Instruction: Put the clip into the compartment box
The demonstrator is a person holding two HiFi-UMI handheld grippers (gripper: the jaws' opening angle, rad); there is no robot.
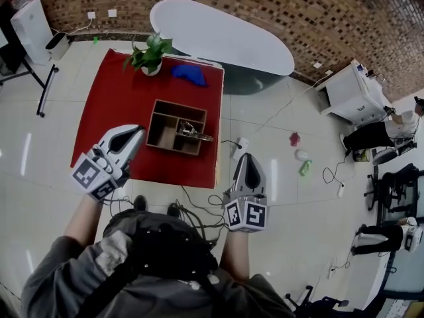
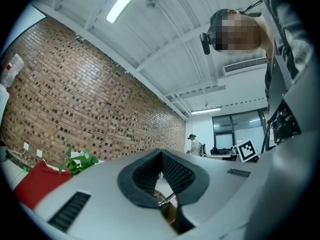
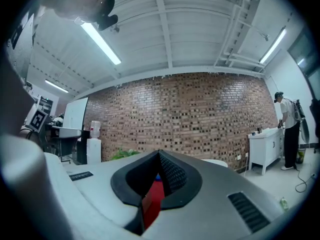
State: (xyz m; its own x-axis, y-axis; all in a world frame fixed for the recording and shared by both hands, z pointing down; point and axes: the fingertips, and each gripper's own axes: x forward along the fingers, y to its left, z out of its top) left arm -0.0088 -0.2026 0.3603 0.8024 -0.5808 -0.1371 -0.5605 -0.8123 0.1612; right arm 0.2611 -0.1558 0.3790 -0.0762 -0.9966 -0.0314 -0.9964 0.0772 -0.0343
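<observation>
Your left gripper point(image 1: 134, 134), right gripper point(image 1: 244, 159) jaws together, empty; head view, not right gripper view, shows silver metal clip point(image 1: 190, 130) in brown compartment box point(image 1: 173, 149)

Box point(image 2: 168, 212): mostly hidden behind left gripper point(image 2: 161, 153); a brown sliver showed below its tips.
Clip point(image 2: 167, 199): one metal end showed there, the rest hidden.
Red cloth point(image 3: 154, 200): narrow strip below right gripper point(image 3: 159, 153) tips.
Blue item point(image 3: 156, 177): a speck, too small to identify.
</observation>
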